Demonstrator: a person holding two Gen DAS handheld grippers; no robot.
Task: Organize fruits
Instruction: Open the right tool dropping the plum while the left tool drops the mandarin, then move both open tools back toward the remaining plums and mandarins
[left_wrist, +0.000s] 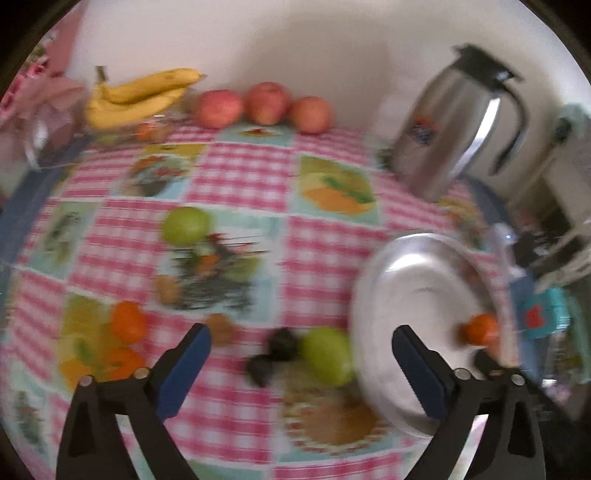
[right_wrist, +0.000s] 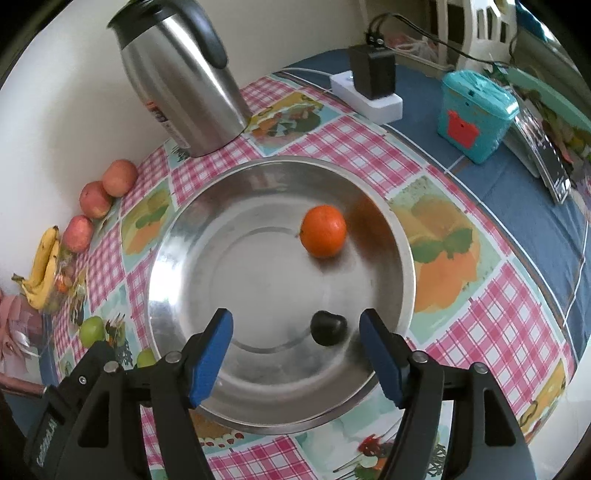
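Note:
In the right wrist view my right gripper hangs open over a steel plate. A dark plum lies in the plate between the blue pads, nearer the right one, and neither pad touches it. An orange rests farther back in the plate. In the blurred left wrist view my left gripper stands wide open above the checked tablecloth, holding nothing. Just beyond its tips lie two dark plums and a green fruit, beside the plate. Two oranges sit at the left.
A steel flask stands behind the plate. Three red apples and bananas line the wall. Another green fruit and small brown fruits lie mid-table. A teal box and a power strip sit far right.

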